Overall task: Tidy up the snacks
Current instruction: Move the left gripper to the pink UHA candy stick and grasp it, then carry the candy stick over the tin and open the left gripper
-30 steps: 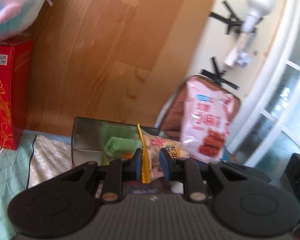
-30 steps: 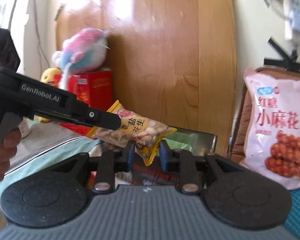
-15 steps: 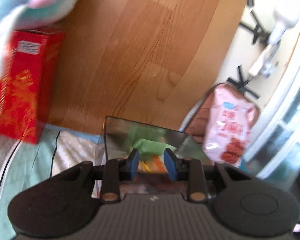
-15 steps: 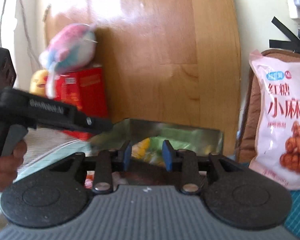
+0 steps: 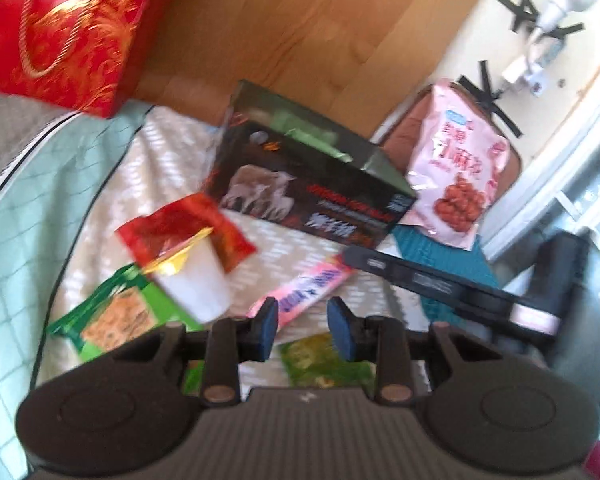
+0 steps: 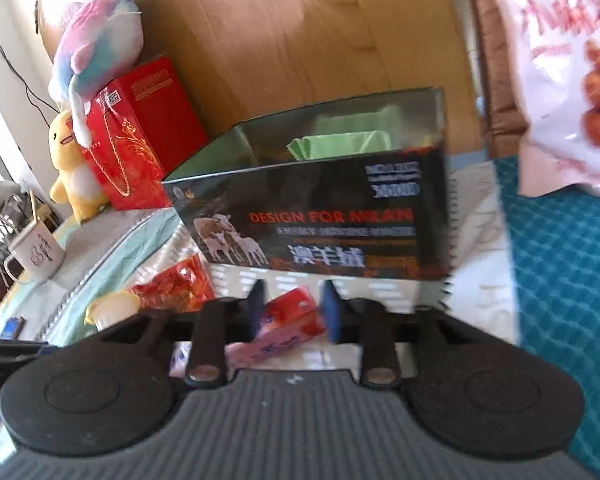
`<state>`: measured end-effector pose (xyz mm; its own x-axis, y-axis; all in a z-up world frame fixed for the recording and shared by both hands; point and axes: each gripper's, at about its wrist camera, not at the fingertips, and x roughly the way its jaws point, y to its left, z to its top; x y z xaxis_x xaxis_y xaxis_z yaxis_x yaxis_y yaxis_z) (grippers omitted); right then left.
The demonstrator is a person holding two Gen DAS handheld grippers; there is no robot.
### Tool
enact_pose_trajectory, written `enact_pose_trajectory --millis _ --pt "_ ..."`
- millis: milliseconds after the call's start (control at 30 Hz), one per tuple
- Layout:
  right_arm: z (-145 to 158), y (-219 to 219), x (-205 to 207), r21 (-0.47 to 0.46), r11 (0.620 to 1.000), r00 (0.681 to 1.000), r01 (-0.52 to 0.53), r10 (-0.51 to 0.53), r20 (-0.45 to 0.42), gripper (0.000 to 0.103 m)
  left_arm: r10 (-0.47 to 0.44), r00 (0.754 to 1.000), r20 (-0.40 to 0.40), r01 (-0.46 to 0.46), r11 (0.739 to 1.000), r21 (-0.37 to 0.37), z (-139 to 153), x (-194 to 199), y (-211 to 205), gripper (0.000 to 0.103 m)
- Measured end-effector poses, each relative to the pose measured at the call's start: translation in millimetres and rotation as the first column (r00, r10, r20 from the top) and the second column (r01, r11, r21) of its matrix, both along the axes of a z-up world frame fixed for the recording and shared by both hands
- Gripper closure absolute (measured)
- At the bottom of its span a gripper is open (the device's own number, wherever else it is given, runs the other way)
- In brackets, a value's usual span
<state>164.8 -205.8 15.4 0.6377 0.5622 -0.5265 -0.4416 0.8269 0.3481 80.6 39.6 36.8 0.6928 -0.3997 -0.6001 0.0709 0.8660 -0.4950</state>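
A black open box (image 5: 312, 196) (image 6: 328, 220) stands on a pale cloth and holds a green packet (image 6: 340, 146). Loose snacks lie in front of it: a pink-red bar (image 5: 308, 292) (image 6: 288, 320), a red packet (image 5: 180, 228) (image 6: 176, 284), a white cup with a yellow lid (image 5: 192, 280), a green cracker packet (image 5: 116, 316) and a green-yellow packet (image 5: 324, 364). My left gripper (image 5: 303, 330) is open and empty above the snacks. My right gripper (image 6: 292, 312) is open, its fingers either side of the pink-red bar and above it.
A red gift box (image 5: 68, 28) (image 6: 140, 136) and plush toys (image 6: 96, 52) stand at the back left against a wooden board. A large pink snack bag (image 5: 456, 164) (image 6: 572, 72) leans at the right. A white mug (image 6: 36, 252) sits far left.
Both grippers let go of the peanut packet over the box, then tilted down toward the loose snacks in front of the box.
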Motion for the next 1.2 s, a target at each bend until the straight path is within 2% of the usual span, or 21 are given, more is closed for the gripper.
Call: enact_pose_trajectory --millis 33,100,167,267,300,333,400,433,500,533,600,700,800,833,933,1000,1200 --pt "2 -6 -8 -0.013 1.0 1.0 0.014 -0.014 0.002 0.095 0.004 1.0 -0.007 -0.004 1.0 -0.005 -2 0 2 0.075" --pt "-2 -15 -26 -0.036 0.999 0.999 0.024 -0.024 -0.021 0.096 0.0 1.0 -0.014 -0.001 1.0 -0.015 -6 -3 2 0.075" --pt "-7 -20 -49 -0.038 0.999 1.0 -0.023 0.023 -0.016 0.095 0.002 1.0 -0.015 -0.002 1.0 -0.001 -6 -2 0 0.075" --pt "-4 -26 -75 -0.088 0.996 0.995 -0.028 0.037 0.094 0.09 0.025 1.0 -0.011 -0.025 1.0 0.003 -5 2 4 0.073" --pt "-2 -27 -76 -0.096 0.995 0.991 -0.025 0.037 0.126 0.084 0.031 0.999 -0.019 -0.031 1.0 -0.002 -5 4 2 0.072" --pt "1 -29 -72 -0.087 0.996 0.99 -0.029 0.041 0.134 0.074 0.034 0.999 -0.034 -0.034 0.999 -0.015 -6 8 3 0.072" --pt "5 -32 -56 -0.038 0.999 0.992 -0.038 0.042 0.115 0.063 0.037 0.998 -0.059 -0.039 0.999 -0.03 -8 10 3 0.071" --pt "6 -32 -46 -0.011 0.999 0.994 -0.037 0.038 0.105 0.06 0.039 0.997 -0.068 -0.041 0.999 -0.03 -8 9 1 0.071" --pt "6 -25 -26 0.027 0.999 0.997 -0.034 0.032 0.069 0.06 0.047 0.996 -0.078 -0.05 0.998 -0.027 -7 5 -1 0.07" --pt "6 -22 -17 0.042 0.999 0.998 -0.031 0.029 0.049 0.06 0.061 0.995 -0.081 -0.063 0.998 -0.022 -7 4 0 0.066" --pt "3 -14 0 0.064 0.998 0.999 -0.028 0.026 0.021 0.06 0.134 0.987 -0.086 -0.134 0.991 0.005 -4 -3 3 0.063" --pt "-2 -2 16 0.061 0.998 1.0 -0.026 0.025 0.006 0.06 0.177 0.983 -0.039 -0.175 0.983 0.05 0 -17 2 0.059" --pt "-8 5 23 0.057 0.997 0.998 -0.061 0.062 -0.017 0.06 0.148 0.987 -0.066 -0.146 0.989 0.029 -5 -13 -1 0.06" --pt "-10 7 23 0.052 0.996 0.996 -0.078 0.08 -0.029 0.063 0.141 0.987 -0.08 -0.14 0.99 0.023 -9 -8 -2 0.064" --pt "-10 3 12 0.07 0.993 0.995 -0.092 0.094 -0.03 0.065 0.142 0.986 -0.089 -0.141 0.99 0.013 -13 6 -1 0.067" --pt "-7 -4 -4 0.07 0.992 0.995 -0.103 0.104 -0.01 0.065 0.119 0.988 -0.1 -0.121 0.993 -0.008 -15 14 -2 0.063" --pt "-2 -28 -54 0.005 0.991 0.987 -0.131 0.13 0.093 0.053 0.034 0.996 -0.081 -0.034 0.999 0.007 -11 29 -19 0.062"
